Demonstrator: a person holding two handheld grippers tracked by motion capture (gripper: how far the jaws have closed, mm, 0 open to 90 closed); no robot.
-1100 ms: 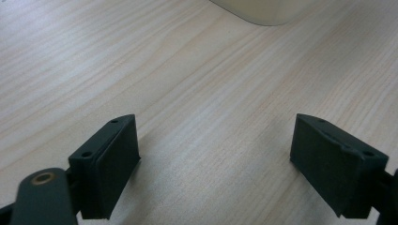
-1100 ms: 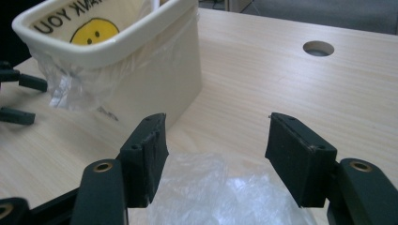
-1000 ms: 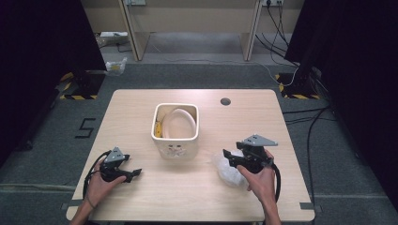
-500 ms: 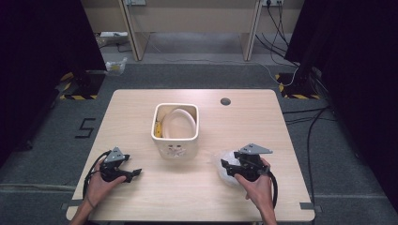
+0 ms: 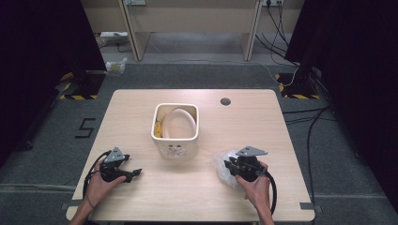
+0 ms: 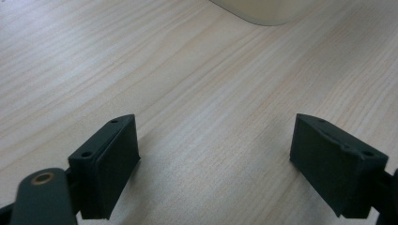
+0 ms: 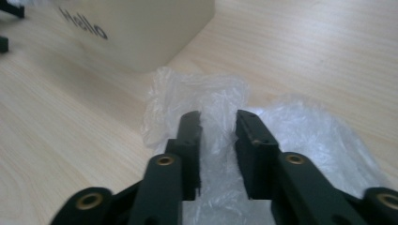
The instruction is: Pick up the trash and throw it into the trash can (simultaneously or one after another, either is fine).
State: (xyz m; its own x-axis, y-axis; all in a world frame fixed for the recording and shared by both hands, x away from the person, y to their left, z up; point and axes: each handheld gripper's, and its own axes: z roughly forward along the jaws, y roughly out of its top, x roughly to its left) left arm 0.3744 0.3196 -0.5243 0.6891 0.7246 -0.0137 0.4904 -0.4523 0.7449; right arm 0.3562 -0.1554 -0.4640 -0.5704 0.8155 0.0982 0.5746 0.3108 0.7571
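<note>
A crumpled clear plastic bag (image 5: 222,165) lies on the wooden table to the right of a cream bin (image 5: 176,149). My right gripper (image 5: 230,167) is down on the bag. In the right gripper view its jaws have just been closing, and my right gripper (image 7: 219,123) pinches a fold of the bag (image 7: 300,126) between its pads. The bin (image 7: 150,28) with the word "Hello" stands just beyond. My left gripper (image 5: 134,173) rests at the table's front left, and in its own view my left gripper (image 6: 216,150) is wide open over bare wood.
Inside the bin a beige round dish (image 5: 180,123) leans beside a yellow item (image 5: 159,129). A dark round hole (image 5: 225,101) sits in the table (image 5: 263,122) near its far edge. Cables trail on the floor at the right.
My right gripper sank onto the plastic bag and its jaws narrowed around a fold of it. The left gripper stayed still.
</note>
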